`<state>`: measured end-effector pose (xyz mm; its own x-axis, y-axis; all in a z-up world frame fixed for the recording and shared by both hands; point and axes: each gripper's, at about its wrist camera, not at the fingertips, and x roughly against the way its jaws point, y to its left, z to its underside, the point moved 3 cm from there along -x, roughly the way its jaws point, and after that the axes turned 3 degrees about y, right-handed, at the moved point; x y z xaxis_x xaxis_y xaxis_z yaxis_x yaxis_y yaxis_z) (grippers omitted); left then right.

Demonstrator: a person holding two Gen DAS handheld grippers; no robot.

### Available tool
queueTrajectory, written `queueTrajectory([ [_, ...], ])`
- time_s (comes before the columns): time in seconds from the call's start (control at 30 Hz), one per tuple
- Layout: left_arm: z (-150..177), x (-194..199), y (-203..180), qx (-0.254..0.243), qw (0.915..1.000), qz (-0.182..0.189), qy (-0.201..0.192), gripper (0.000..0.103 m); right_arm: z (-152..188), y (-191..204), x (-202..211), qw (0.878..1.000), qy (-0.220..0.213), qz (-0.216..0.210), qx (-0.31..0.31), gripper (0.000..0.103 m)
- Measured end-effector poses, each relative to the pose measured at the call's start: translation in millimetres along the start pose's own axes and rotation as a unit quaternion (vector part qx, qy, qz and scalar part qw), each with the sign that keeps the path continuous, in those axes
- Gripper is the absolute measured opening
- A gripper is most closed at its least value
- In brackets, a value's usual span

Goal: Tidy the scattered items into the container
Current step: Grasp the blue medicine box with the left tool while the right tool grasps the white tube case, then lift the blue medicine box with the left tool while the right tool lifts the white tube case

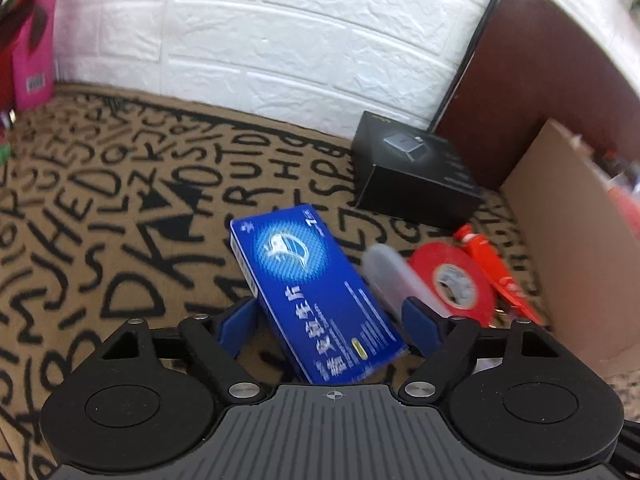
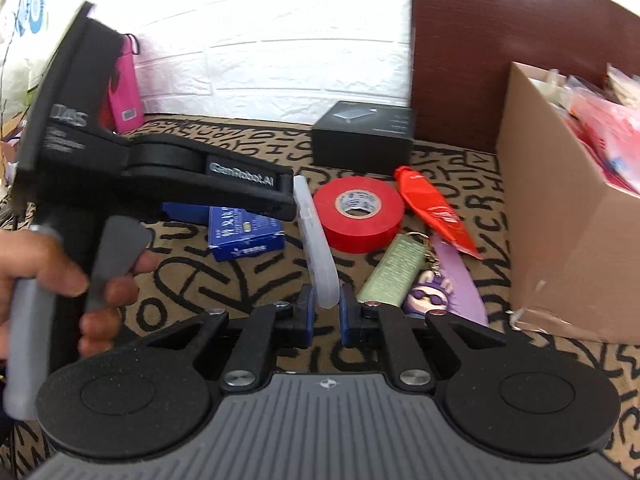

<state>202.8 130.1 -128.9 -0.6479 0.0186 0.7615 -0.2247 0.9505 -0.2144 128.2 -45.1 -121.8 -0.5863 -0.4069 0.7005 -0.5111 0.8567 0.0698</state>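
A: We have the left tongs [image 1: 328, 320] spread wide, one blue pad on each side of the flat blue cardboard medicine box [image 1: 316, 296]. The box lies on the tan desk cloth with black lettering [image 1: 120, 216], and we cannot tell whether the pads touch it.

B: In the right wrist view, our right tongs [image 2: 326, 308] are nearly closed on the near end of the translucent white plastic strip [image 2: 316, 240], which runs away from us beside the red roll of tape [image 2: 358, 212].

A: The open brown cardboard container [image 2: 560, 216] stands at the right, already holding red packaging.

B: Between it and the tape lie a red tube [image 2: 434, 208], a green rectangular tag [image 2: 394, 270] and a purple keychain figure [image 2: 430, 300]. A black box [image 2: 362, 136] sits further back by the white brick wall [image 2: 260, 60].
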Motion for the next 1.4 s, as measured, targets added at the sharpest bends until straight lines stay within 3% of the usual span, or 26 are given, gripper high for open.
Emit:
queueTrajectory([
  [0.17,0,-13,-6,-0.056,0.9973,-0.046,-0.011,0.086,2,-4,1,1.000,0.001,0.001,-0.007,0.014],
  [0.2,0,-13,-7,-0.073,0.9959,-0.053,-0.011,0.077,2,-5,0,1.000,0.002,0.000,-0.009,0.014],
  [0.23,2,-12,-8,-0.083,0.9948,-0.057,-0.013,0.074,2,-5,0,1.000,0.003,-0.001,-0.010,0.014],
  [0.3,5,-8,-2,-0.083,0.9952,-0.050,-0.016,0.063,4,-4,0,1.000,0.005,-0.003,-0.012,0.014],
  [0.37,10,0,8,-0.074,0.9966,-0.033,-0.016,0.059,5,-2,2,1.000,0.005,-0.006,-0.011,0.014],
  [0.6,50,33,20,-0.120,0.9927,-0.015,-0.008,0.059,18,17,20,0.999,0.010,-0.029,0.011,0.013],
  [0.8,93,72,28,-0.142,0.9898,0.000,0.011,0.059,50,31,51,0.998,0.037,-0.046,0.030,0.013],
  [0.93,116,92,30,-0.146,0.9890,0.004,0.018,0.060,66,34,66,0.997,0.049,-0.046,0.039,0.013],
  [1.03,115,91,29,-0.134,0.9909,-0.006,0.014,0.074,59,33,67,0.998,0.033,-0.033,0.035,0.016],
  [1.1,113,87,27,-0.129,0.9915,-0.018,0.013,0.085,50,30,66,0.999,0.022,-0.023,0.026,0.031],
  [1.13,114,85,26,-0.128,0.9915,-0.021,0.013,0.087,46,27,65,0.999,0.017,-0.021,0.022,0.046],
  [1.17,113,83,24,-0.130,0.9911,-0.024,0.012,0.089,43,26,64,1.000,0.011,-0.018,0.021,0.054],
  [1.4,111,75,25,-0.130,0.9910,-0.030,-0.003,0.092,27,24,37,1.000,0.013,-0.015,0.021,0.054],
])
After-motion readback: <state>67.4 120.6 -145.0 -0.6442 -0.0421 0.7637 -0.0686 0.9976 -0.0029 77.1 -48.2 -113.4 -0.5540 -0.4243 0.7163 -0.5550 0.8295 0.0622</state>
